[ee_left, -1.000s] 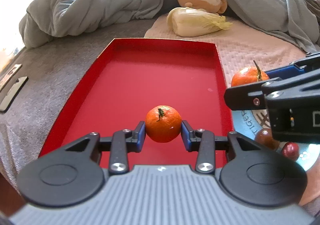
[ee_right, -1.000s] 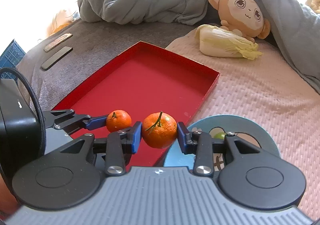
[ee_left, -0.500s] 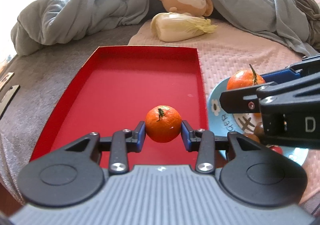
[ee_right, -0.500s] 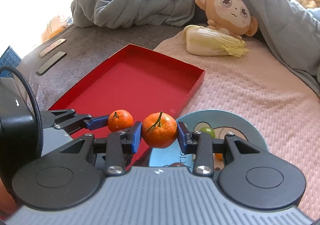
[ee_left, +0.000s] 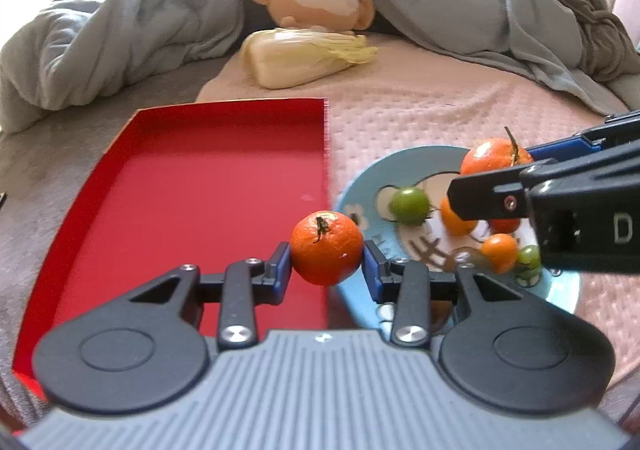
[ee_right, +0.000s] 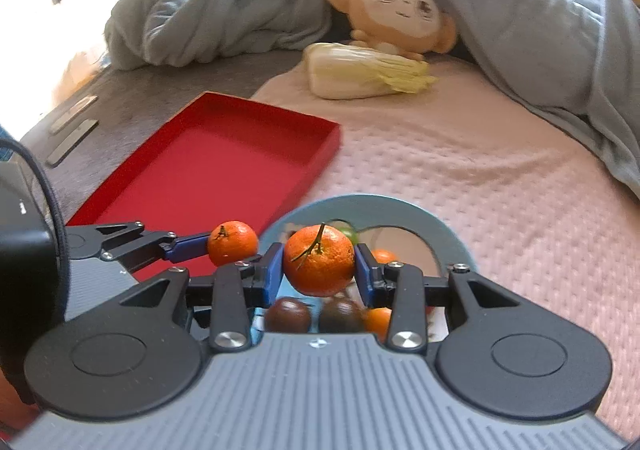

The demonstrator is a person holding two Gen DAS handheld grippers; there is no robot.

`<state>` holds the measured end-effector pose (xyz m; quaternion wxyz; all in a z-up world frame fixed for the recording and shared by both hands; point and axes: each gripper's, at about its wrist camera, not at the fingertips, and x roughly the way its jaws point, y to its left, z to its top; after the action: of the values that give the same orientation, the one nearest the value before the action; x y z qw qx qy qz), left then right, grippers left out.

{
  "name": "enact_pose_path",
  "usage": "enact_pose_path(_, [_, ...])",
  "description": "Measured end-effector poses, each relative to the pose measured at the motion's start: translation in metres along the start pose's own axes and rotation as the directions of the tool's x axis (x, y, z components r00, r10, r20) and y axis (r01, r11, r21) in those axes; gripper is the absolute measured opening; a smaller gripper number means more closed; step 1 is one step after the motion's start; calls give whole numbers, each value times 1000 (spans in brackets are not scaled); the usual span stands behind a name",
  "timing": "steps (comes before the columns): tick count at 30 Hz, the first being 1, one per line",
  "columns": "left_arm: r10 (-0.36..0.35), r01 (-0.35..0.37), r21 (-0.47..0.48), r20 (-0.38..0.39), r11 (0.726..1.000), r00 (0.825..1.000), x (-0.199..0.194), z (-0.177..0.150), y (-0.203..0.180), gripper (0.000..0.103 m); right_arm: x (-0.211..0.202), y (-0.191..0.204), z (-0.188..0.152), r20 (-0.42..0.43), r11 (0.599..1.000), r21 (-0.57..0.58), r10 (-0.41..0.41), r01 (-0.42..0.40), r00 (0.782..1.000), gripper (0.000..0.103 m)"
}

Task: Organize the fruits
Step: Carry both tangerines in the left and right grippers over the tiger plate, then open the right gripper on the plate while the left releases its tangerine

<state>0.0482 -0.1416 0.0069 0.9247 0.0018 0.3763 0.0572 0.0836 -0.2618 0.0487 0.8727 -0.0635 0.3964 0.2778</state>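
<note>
My left claw (ee_left: 326, 260) grips a mandarin (ee_left: 326, 248) above the near right edge of the red tray (ee_left: 200, 186), whose floor is bare. My right claw (ee_right: 318, 278) clamps a stemmed mandarin (ee_right: 319, 260) over the blue plate (ee_right: 400, 210); beneath it lie small green (ee_left: 409, 201), orange (ee_left: 498, 252) and dark fruits (ee_right: 288, 315).

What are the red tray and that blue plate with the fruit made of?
The red tray looks like matte cardboard: thin, straight walls with sharp folded corners and no shine. The blue plate seems to be glazed ceramic or melamine: smooth, slightly glossy, with a printed cartoon; which one, I can't tell.
</note>
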Motion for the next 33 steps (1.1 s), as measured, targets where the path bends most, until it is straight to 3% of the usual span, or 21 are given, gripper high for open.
enact_pose_path(11, [1,-2,40,5,999,1000,25,19,-17,41,7,-45,-25,-87,995,56,-75,80,993,43])
enact_pose_path(17, [-22,21,50,18,999,1000,34,26,-22,41,15,-46,-42,-162,998,29,-55,61,985,43])
enact_pose_path(23, [-65,64,57,20,996,998,35,27,-36,41,31,-31,-59,-265,999,-46,-24,12,964,43])
enact_pose_path(26, [-97,96,51,2,994,995,38,23,-42,41,35,-29,-61,-273,998,-58,-30,15,961,43])
enact_pose_path(33, [-91,93,78,-25,993,996,45,16,-43,41,38,-28,-60,-277,997,-73,-49,30,959,43])
